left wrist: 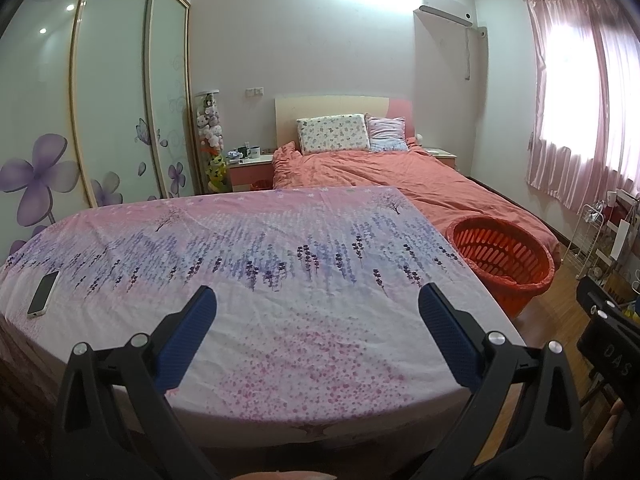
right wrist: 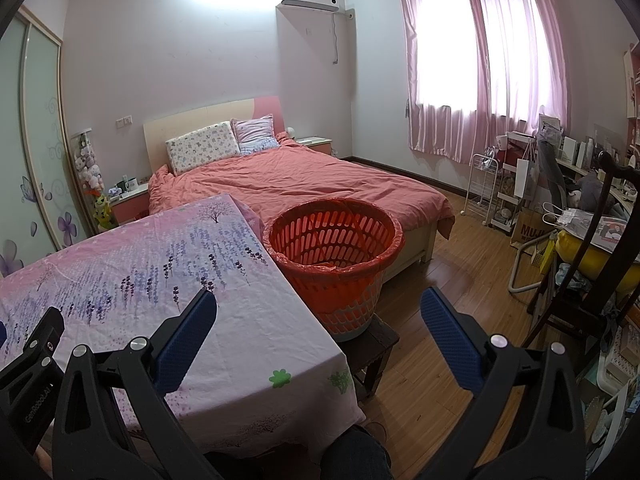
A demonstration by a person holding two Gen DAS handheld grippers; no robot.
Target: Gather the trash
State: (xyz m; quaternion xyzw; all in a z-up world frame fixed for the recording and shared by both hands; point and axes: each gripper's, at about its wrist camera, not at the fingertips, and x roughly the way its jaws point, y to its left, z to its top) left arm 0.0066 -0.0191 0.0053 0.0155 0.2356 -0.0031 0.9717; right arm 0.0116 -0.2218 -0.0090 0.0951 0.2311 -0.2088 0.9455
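One basket (right wrist: 334, 248), one phone (left wrist: 43, 293), two open tools.

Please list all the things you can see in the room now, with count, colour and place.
Table cloth: one, pink and purple floral, covers the near table.
Phone: one, dark screen, on the cloth's left side.
Basket: one, orange with red liner, on a dark stool right of the table.
Bed: one, salmon cover, behind.
Pillows: two, at the headboard.
Curtains: pink, at the window.
Left gripper: fingers blue, open.
Right gripper: fingers blue, open.
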